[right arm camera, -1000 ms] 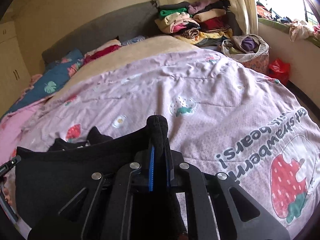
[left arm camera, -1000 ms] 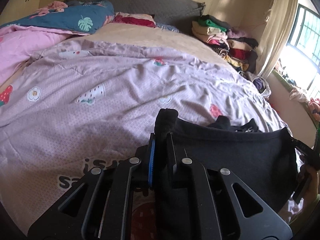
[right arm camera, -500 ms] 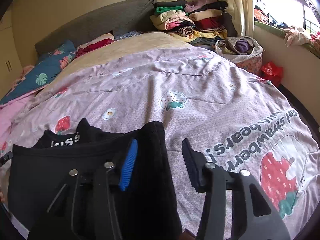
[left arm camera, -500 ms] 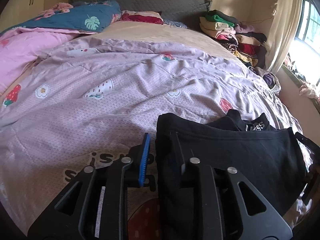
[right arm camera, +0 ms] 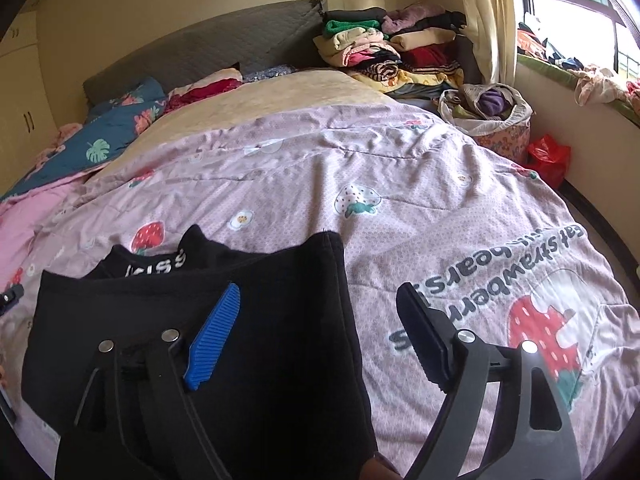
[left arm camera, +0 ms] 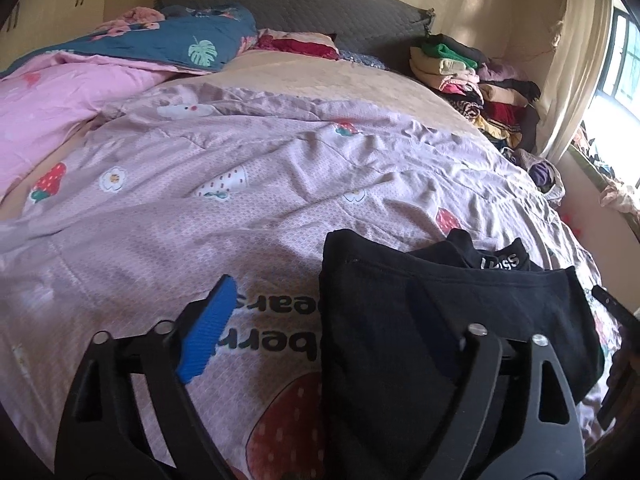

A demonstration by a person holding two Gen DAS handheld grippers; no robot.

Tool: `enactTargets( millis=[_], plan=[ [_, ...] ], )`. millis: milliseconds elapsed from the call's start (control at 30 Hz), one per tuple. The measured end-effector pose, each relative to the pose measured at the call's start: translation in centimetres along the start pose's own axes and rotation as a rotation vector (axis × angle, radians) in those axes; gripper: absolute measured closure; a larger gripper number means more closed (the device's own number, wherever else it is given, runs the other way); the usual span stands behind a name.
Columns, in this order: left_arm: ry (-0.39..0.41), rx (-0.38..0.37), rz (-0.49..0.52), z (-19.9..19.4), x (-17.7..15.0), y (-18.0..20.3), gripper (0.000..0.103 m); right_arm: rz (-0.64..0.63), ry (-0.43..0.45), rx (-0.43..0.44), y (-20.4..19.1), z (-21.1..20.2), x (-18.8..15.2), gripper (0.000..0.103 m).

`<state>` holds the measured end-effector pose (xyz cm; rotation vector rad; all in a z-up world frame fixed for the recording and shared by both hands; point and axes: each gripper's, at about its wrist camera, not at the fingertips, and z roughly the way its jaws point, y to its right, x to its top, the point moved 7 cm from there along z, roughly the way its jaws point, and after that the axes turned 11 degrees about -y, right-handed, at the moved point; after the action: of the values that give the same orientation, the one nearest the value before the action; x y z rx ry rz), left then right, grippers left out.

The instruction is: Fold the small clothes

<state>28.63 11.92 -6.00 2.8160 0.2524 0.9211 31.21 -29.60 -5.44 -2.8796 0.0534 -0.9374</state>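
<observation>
A black garment [left arm camera: 380,280] with a white-lettered neck label lies folded on the lilac strawberry quilt [left arm camera: 240,184] at the near end of the bed. My left gripper [left arm camera: 320,332] has its jaws opening wide. The garment's left edge lies between them, and the blue pad [left arm camera: 208,332] is off the cloth. In the right wrist view the same garment [right arm camera: 280,280] fills the lower left. My right gripper [right arm camera: 320,338] also has its jaws opening. It straddles the garment's right edge, and neither pad presses on it.
A tall stack of folded clothes [right arm camera: 384,52] stands at the bed's far right corner by the grey headboard [left arm camera: 300,4]. A filled laundry basket [right arm camera: 488,116] and a red bag [right arm camera: 548,156] sit on the floor. A pink blanket [left arm camera: 60,96] and a blue leaf-print quilt [left arm camera: 180,44] lie far left.
Both grippers were shut on bunched corners of the black garment. Both have let go and spread wide, and the corners have dropped flat onto the quilt. Both views have drawn back slightly.
</observation>
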Motion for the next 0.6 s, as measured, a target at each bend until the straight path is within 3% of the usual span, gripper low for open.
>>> enactTargets(
  millis=[167, 367, 600],
  plan=[
    [0.013, -0.008, -0.007, -1.7, -0.3, 0.1, 0.016, 0.004, -0.003, 0.025, -0.3, -1.2, -1.7, 0.02],
    [0.045, 0.006, 0.008, -3.8, -1.3, 0.7, 0.016, -0.017, 0.041, -0.017, -0.4, -3.4, -2.4, 0.02],
    [0.008, -0.018, 0.002, -4.3, -3.8, 0.8, 0.015, 0.025, 0.022, 0.021, 0.5, -3.9, -4.3, 0.02]
  ],
)
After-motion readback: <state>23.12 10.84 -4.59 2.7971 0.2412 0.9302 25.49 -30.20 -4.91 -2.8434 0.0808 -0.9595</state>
